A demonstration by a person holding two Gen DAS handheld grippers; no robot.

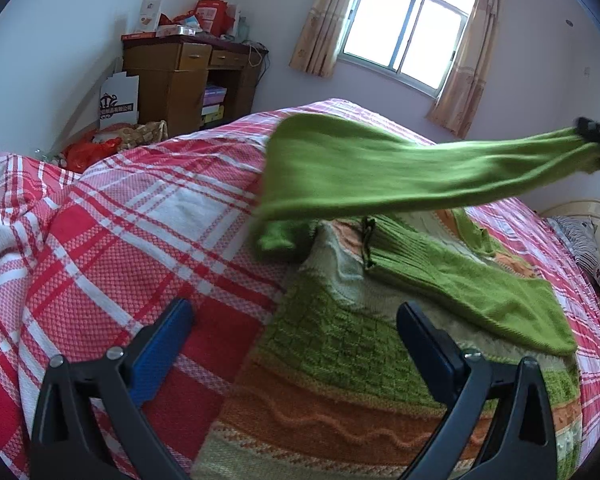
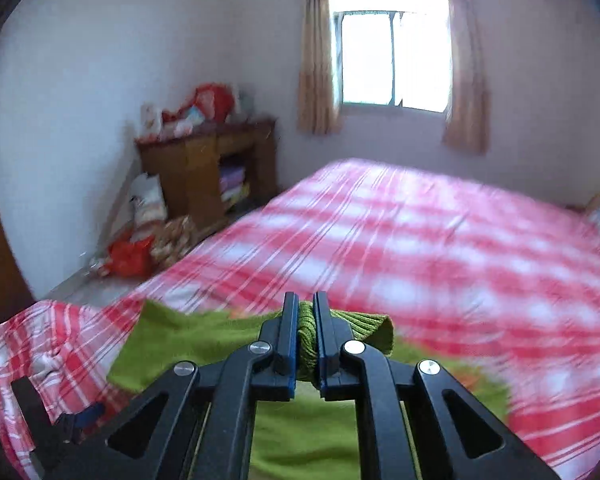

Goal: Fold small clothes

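Note:
A knitted sweater (image 1: 324,344) in green, with orange and white bands, lies on the bed. One plain green sleeve (image 1: 380,168) is lifted off it and stretched toward the upper right, where my right gripper (image 1: 596,136) holds the cuff. The other sleeve (image 1: 472,284) rests flat across the sweater's body. In the right wrist view my right gripper (image 2: 306,304) is shut on the ribbed green cuff (image 2: 306,340), and the sleeve (image 2: 188,340) hangs below it. My left gripper (image 1: 296,320) hovers open over the sweater's near left edge with nothing between its fingers.
The bed is covered by a red and white plaid sheet (image 1: 120,220). A wooden desk (image 1: 180,80) piled with boxes stands at the back left wall, with bags (image 1: 88,152) on the floor beside it. A curtained window (image 1: 408,32) is behind. A pillow (image 1: 584,240) lies at the right edge.

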